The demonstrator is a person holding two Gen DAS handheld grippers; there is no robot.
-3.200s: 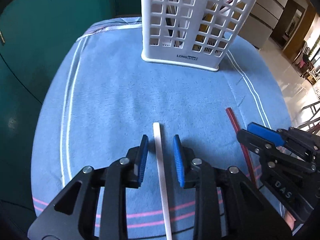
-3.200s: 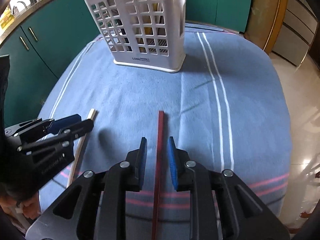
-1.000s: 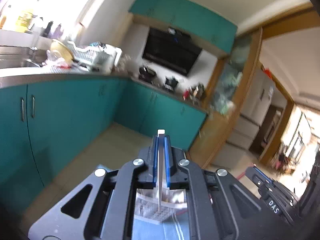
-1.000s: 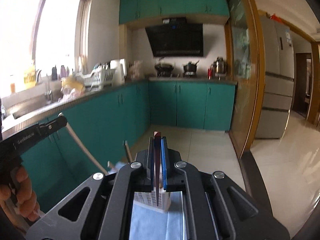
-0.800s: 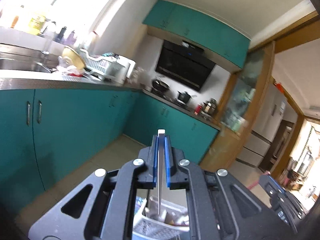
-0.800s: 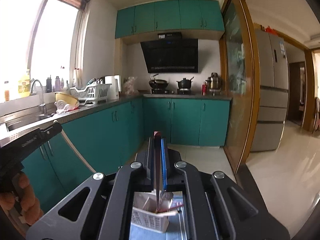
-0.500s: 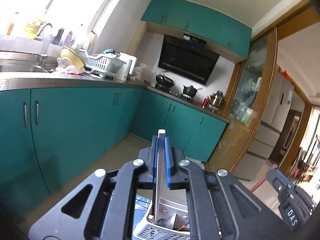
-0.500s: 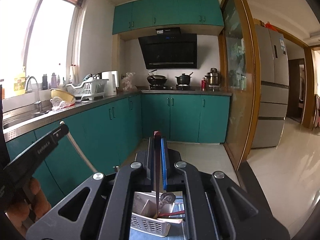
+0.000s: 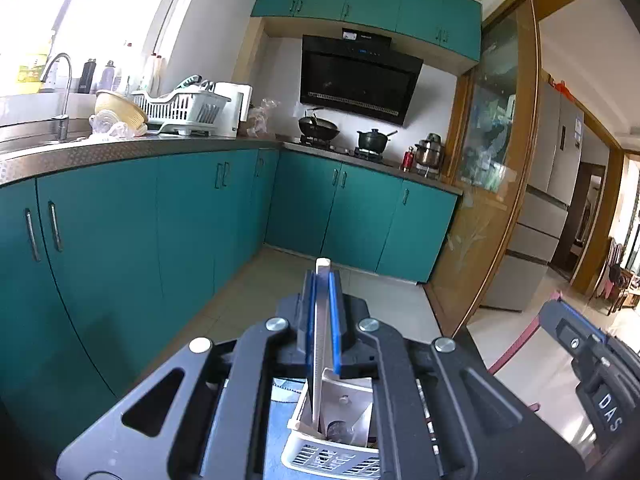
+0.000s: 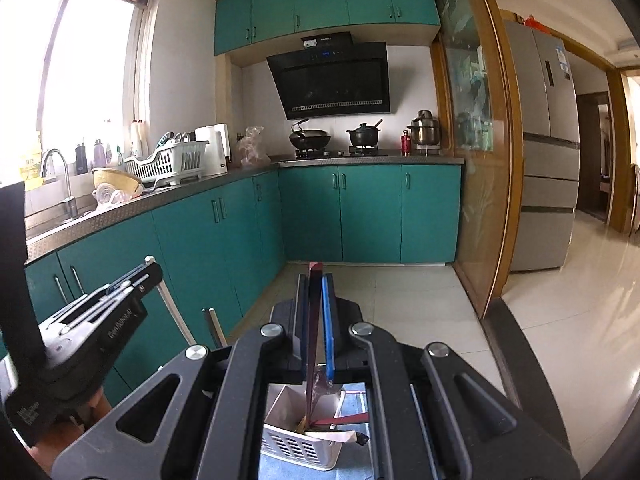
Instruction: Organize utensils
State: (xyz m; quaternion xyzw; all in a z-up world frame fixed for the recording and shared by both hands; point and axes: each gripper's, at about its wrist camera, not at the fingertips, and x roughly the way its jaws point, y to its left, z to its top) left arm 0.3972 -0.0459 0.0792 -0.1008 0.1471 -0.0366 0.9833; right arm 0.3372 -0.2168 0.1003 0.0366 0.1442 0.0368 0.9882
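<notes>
My left gripper [image 9: 322, 280] is shut on a white chopstick [image 9: 320, 344] held upright; its lower end reaches into the white slotted utensil basket [image 9: 320, 454] below. My right gripper [image 10: 319, 280] is shut on a dark red chopstick [image 10: 312, 344], also upright, with its lower end inside the basket [image 10: 296, 446]. The basket holds several other utensils, including a spoon and a red chopstick. The left gripper shows at the left of the right wrist view [image 10: 100, 320], the right gripper at the right of the left wrist view [image 9: 592, 364].
The basket stands on a blue cloth [image 10: 356, 468]. Teal kitchen cabinets [image 9: 192, 224], a counter with a sink and dish rack [image 9: 176, 108], a stove with pots [image 10: 336, 140] and a fridge [image 10: 548, 152] lie beyond.
Both grippers closed on the chopsticks, lifted them off the cloth and turned them upright. In the last second both have lowered over the basket, with the chopstick ends now inside it.
</notes>
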